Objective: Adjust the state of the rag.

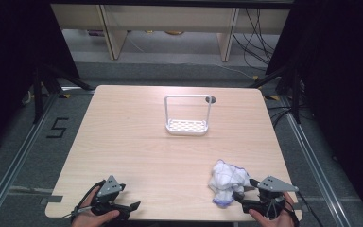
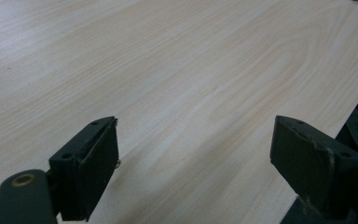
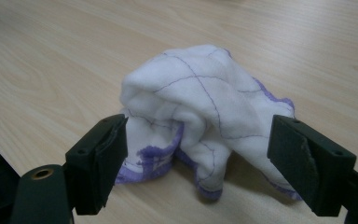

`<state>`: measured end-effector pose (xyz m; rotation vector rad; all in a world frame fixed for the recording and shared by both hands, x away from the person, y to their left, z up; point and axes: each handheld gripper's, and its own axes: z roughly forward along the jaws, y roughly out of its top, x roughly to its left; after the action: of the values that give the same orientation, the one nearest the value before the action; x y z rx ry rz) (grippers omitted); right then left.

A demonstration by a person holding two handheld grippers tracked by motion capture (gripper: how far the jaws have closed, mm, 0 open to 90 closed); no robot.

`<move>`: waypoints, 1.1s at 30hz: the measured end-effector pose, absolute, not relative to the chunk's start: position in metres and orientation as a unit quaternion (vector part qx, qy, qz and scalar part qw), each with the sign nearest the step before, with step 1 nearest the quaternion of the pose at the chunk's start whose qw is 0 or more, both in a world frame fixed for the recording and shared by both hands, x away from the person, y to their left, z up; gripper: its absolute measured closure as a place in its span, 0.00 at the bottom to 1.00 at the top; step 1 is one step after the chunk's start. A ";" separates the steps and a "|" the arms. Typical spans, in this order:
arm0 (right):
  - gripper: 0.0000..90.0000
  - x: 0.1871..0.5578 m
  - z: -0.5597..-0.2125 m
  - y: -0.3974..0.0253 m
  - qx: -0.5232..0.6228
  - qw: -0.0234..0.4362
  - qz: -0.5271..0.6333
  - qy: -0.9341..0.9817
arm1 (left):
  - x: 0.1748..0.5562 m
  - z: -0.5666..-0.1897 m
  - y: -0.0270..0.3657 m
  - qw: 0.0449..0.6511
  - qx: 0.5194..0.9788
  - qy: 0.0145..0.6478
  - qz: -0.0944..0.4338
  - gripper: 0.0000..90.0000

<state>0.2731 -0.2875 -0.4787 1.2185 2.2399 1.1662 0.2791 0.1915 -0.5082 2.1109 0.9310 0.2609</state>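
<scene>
My right gripper (image 3: 198,154) was spread wide at the near right of the table (image 1: 137,142), its 2 jaws flanking the crumpled white cloth with purple edging (image 3: 200,107) without pinching it. My left gripper (image 2: 196,158) was spread too, over bare wood. A white rack (image 1: 187,116) stood well apart, farther back.

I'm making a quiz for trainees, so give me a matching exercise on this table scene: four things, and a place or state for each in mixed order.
Things:
1. cloth
2. rack
3. left gripper
4. right gripper

States:
A. open over bare wood
B. open, facing the crumpled fabric
C. standing at the far middle of the table
D. crumpled, white with purple edging

Pairs: 1-D, 2-C, 3-A, 4-B
</scene>
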 end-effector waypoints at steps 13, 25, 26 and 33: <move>0.30 0.276 -0.469 -0.279 0.413 0.163 0.399 0.802 | 0.279 -0.509 0.190 0.388 0.842 0.359 0.105 0.16; 0.29 0.285 -0.459 -0.265 0.399 0.175 0.385 0.813 | 0.278 -0.509 0.188 0.386 0.845 0.354 0.105 0.16; 0.29 0.286 -0.459 -0.263 0.399 0.171 0.383 0.815 | 0.278 -0.509 0.188 0.386 0.845 0.354 0.104 0.16; 0.26 0.299 -0.462 -0.242 0.381 0.175 0.361 0.833 | 0.278 -0.510 0.187 0.387 0.844 0.358 0.102 0.16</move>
<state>0.2992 -0.2425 -0.4624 1.0783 2.3605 1.0241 0.2776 0.1873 -0.5102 2.1478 0.9105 0.2598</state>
